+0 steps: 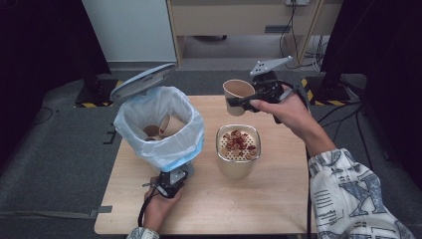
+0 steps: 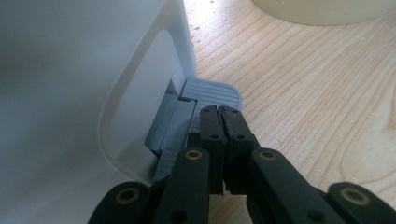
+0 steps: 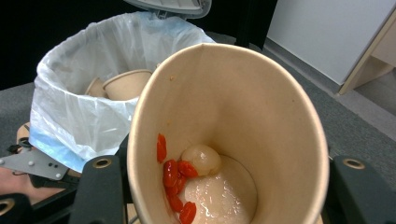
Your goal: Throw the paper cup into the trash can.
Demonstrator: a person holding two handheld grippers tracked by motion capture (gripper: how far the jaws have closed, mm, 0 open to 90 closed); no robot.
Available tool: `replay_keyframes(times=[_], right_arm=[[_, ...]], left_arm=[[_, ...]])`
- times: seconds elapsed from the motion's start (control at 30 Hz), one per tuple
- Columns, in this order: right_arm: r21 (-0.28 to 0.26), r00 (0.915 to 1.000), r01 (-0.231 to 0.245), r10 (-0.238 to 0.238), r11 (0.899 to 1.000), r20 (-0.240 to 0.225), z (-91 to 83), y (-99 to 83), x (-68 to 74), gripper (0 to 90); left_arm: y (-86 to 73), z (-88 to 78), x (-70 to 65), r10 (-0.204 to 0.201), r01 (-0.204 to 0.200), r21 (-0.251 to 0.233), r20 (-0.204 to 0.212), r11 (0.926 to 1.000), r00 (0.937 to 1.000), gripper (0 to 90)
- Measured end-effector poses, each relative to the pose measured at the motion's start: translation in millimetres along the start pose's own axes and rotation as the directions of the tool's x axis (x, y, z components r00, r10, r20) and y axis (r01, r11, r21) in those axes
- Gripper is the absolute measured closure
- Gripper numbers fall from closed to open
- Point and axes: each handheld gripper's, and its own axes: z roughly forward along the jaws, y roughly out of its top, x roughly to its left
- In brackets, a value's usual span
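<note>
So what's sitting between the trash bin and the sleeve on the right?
In the high view, a beige strainer container holding red and white scraps stands between the bin and the sleeve.

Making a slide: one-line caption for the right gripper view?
Right gripper holds a paper cup with red berries, facing the lined bin.

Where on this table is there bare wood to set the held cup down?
Bare wood lies along the table's near edge, between the left gripper and the person's right sleeve, and right of the strainer pot. It is crowded at left, where the lined bin stands close beside the pot. The right gripper holds the paper cup above the far edge.
</note>
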Motion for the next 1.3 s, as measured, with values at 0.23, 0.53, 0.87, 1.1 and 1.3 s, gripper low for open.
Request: replay_keyframes(times=[0.23, 0.53, 0.87, 1.1, 1.3], right_arm=[[-0.008, 0.9998, -0.011, 0.011, 1.0, -0.014, 5.1, 5.7, 4.7, 39.4], [-0.015, 0.9992, -0.018, 0.017, 1.0, -0.035, 17.5, 18.5, 15.3, 39.5], [-0.021, 0.9973, -0.03, 0.028, 0.999, -0.068, 34.8, 32.9, 29.6, 39.5], [-0.014, 0.9957, -0.021, 0.02, 1.0, -0.091, 49.4, 44.5, 41.3, 39.4], [-0.01, 0.9938, -0.019, 0.018, 1.0, -0.11, 65.4, 51.5, 51.0, 39.1]], left_arm=[[0.1, 0.0, -0.4, -0.001, 0.001, 0.0, -0.002, 1.0, 1.0, 87.5], [-0.2, 0.0, 0.0, -0.005, 0.005, -0.002, 0.001, 1.0, 1.0, 87.4], [-0.1, 0.0, -0.2, -0.003, 0.003, 0.0, 0.0, 1.0, 1.0, 87.4], [0.0, 0.0, -0.4, -0.004, 0.004, 0.0, -0.001, 1.0, 1.0, 87.5], [0.1, 0.1, -0.5, -0.005, 0.005, 0.0, -0.002, 1.0, 1.0, 87.5]])
